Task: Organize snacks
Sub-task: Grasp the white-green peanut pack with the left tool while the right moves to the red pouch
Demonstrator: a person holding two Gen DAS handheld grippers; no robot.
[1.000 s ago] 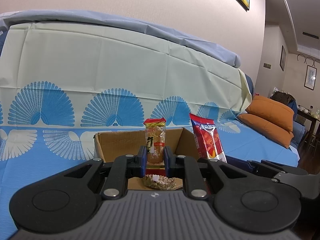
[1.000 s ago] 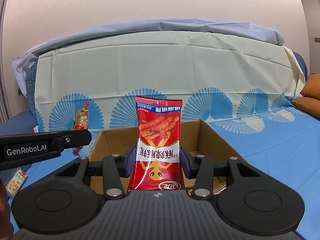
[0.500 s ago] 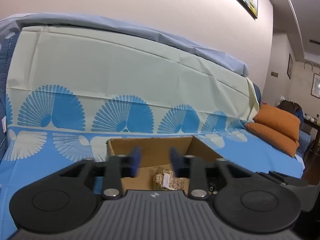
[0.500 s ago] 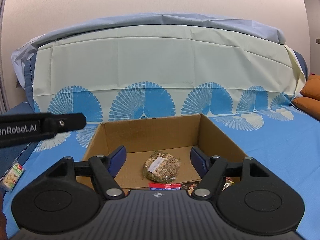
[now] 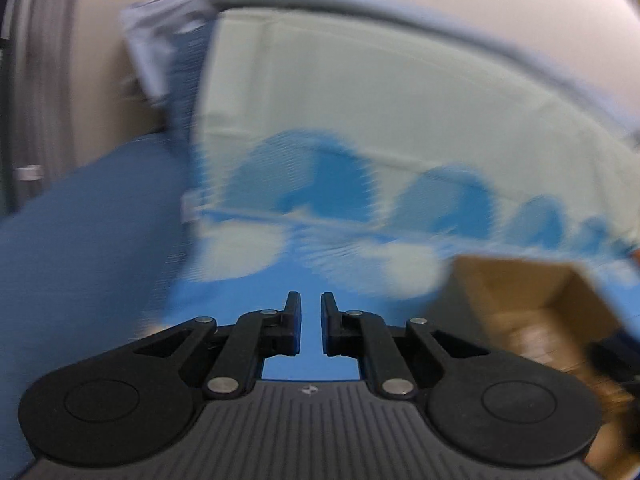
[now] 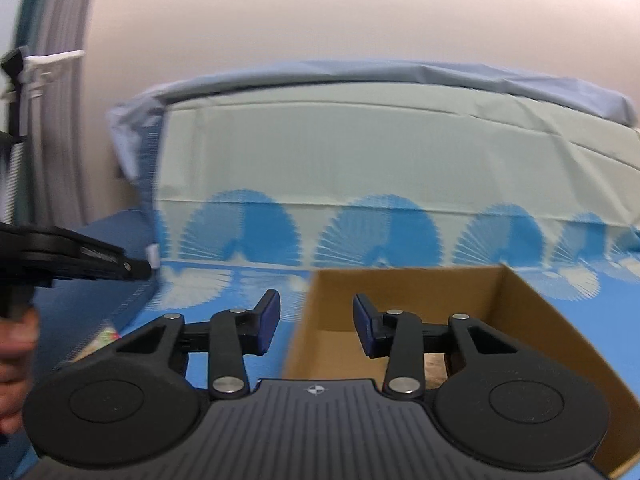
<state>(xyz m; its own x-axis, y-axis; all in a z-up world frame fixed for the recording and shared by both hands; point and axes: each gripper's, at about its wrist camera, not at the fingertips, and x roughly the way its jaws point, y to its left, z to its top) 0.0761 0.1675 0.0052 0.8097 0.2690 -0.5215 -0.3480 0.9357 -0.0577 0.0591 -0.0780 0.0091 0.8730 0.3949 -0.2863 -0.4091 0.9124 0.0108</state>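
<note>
Cardboard box (image 6: 516, 304) rim right of both empty claws

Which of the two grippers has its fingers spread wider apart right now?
The right gripper. A clear gap shows between its blue pads, with nothing in it. The left gripper has only a narrow slit between its fingers, also empty. Both have just been closing.

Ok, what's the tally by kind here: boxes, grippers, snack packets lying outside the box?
Cardboard box: 1
Grippers: 2, left gripper and right gripper, both empty, jaws have just been closing
Snack packet outside the box: 1, blurred
Total: 4
</note>
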